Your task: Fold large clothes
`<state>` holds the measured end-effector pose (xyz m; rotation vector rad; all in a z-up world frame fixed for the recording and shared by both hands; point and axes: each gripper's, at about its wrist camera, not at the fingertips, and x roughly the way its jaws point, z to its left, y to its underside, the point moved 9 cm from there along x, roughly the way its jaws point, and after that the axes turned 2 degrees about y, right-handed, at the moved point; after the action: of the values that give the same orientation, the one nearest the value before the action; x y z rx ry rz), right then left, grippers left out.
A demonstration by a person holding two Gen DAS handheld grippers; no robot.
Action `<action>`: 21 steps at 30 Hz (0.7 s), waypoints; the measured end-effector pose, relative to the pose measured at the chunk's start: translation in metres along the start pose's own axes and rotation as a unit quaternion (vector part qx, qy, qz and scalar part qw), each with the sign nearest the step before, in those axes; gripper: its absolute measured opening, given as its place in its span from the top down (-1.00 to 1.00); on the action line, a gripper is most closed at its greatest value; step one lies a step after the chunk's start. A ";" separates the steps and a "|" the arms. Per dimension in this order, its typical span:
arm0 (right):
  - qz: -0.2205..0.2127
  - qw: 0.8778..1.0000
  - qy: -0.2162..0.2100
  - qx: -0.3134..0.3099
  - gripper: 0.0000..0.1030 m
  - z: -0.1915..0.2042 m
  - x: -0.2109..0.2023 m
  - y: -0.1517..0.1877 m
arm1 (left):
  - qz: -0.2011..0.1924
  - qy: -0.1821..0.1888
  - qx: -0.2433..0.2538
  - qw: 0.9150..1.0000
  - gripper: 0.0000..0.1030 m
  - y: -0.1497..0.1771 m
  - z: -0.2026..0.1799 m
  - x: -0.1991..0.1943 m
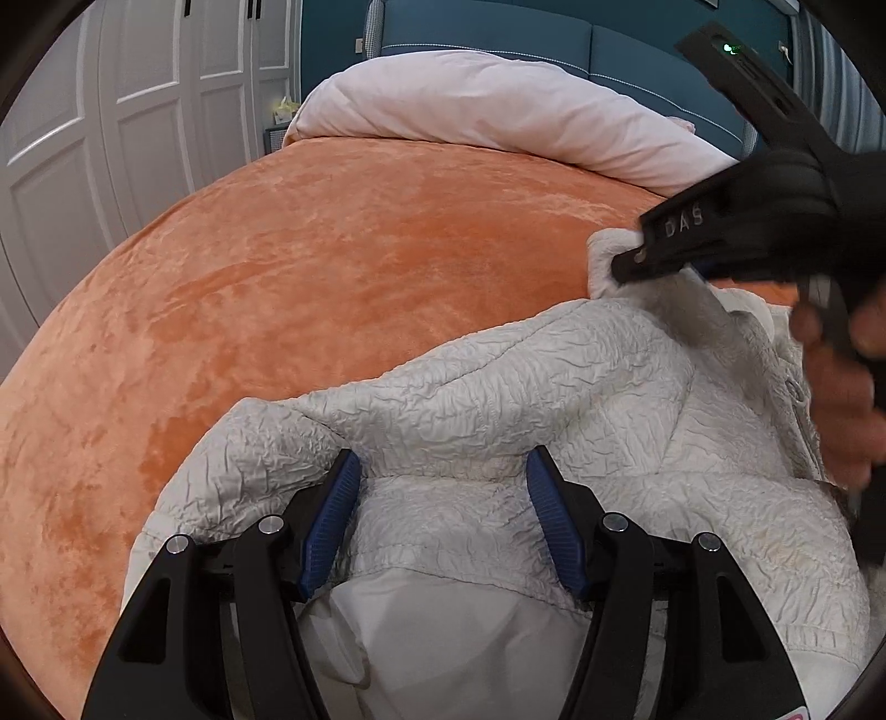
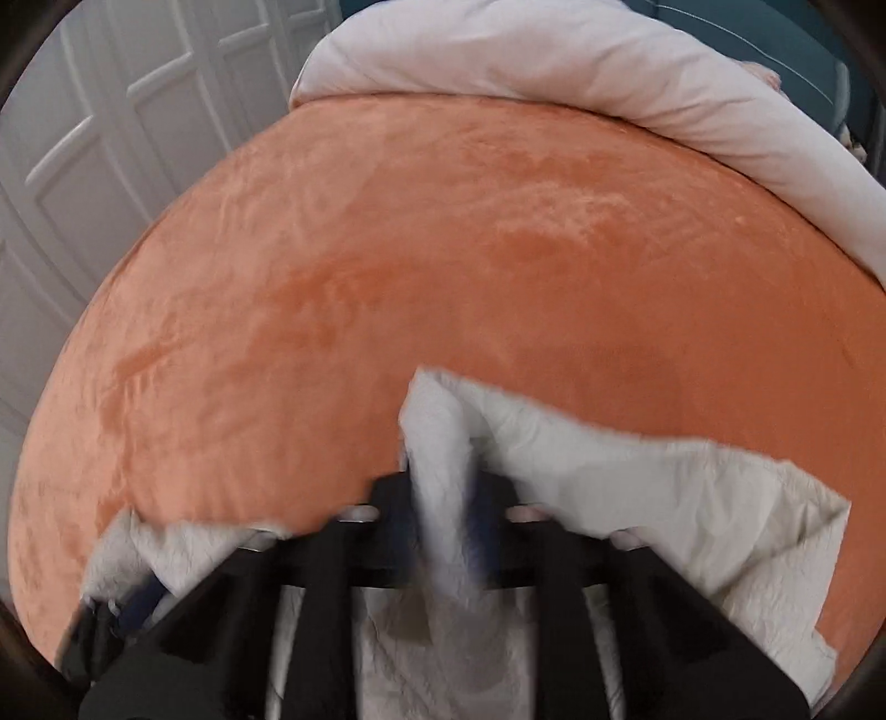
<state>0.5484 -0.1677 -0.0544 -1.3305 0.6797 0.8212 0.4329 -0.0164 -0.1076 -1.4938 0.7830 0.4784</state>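
A crinkled white padded jacket (image 1: 554, 387) lies rumpled on the near side of an orange bed cover (image 1: 332, 266). My left gripper (image 1: 443, 471) hangs over the jacket's near part, its blue pads (image 1: 332, 509) wide apart. A ridge of fabric lies between them, and they do not press on it. At the right, my right gripper (image 1: 623, 266) is pinched on a raised edge of the jacket. In the right wrist view, that white fold (image 2: 437, 443) runs up between the closed fingers of the right gripper (image 2: 443, 487), and the picture is blurred.
A pale duvet (image 1: 498, 111) is rolled back along the far side of the bed, before a blue headboard (image 1: 554, 33). White wardrobe doors (image 1: 138, 111) stand at the left. A person's hand (image 1: 847, 399) holds the right gripper's handle.
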 end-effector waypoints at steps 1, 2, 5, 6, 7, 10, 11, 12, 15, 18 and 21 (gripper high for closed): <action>-0.019 0.997 -0.047 0.059 0.86 -0.012 -0.011 -0.010 | -0.001 0.001 -0.001 1.000 -0.17 0.000 0.000 0.000; -0.025 0.992 -0.076 0.094 0.86 -0.020 -0.013 -0.011 | -0.003 0.003 -0.002 1.000 -0.17 0.000 0.001 0.000; -0.012 0.985 -0.094 0.142 0.87 -0.042 0.006 0.002 | -0.003 0.002 -0.001 1.000 -0.17 0.001 0.000 0.001; -0.025 0.978 -0.124 0.168 0.86 -0.046 0.001 0.001 | -0.005 0.001 0.000 1.000 -0.17 0.001 0.000 0.001; -0.038 0.966 -0.160 0.199 0.86 -0.049 -0.008 -0.002 | -0.006 0.002 0.000 1.000 -0.17 0.001 0.000 0.000; -0.177 0.928 -0.143 0.294 0.87 -0.110 -0.074 -0.022 | -0.003 0.002 -0.002 1.000 -0.17 0.002 0.002 0.002; -0.194 0.911 -0.163 0.326 0.87 -0.136 -0.095 -0.027 | -0.003 0.001 -0.001 1.000 -0.17 0.002 0.001 0.002; -0.188 0.910 -0.165 0.331 0.87 -0.156 -0.110 -0.027 | -0.003 0.000 -0.001 1.000 -0.17 0.002 0.001 0.002; -0.159 0.958 -0.077 0.225 0.76 -0.177 -0.139 -0.010 | 0.001 -0.002 0.002 1.000 -0.17 0.001 0.001 0.003; -0.107 0.986 -0.015 0.128 0.64 -0.179 -0.141 0.037 | 0.005 -0.003 0.002 1.000 -0.17 -0.003 0.000 -0.001; -0.054 0.994 -0.010 0.095 0.64 -0.178 -0.121 0.086 | -0.012 -0.005 0.003 1.000 -0.17 -0.017 -0.007 -0.024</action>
<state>0.4150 -0.3548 -0.0255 -1.1751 0.6475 0.6667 0.4274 -0.0201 -0.0782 -1.4921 0.7573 0.4654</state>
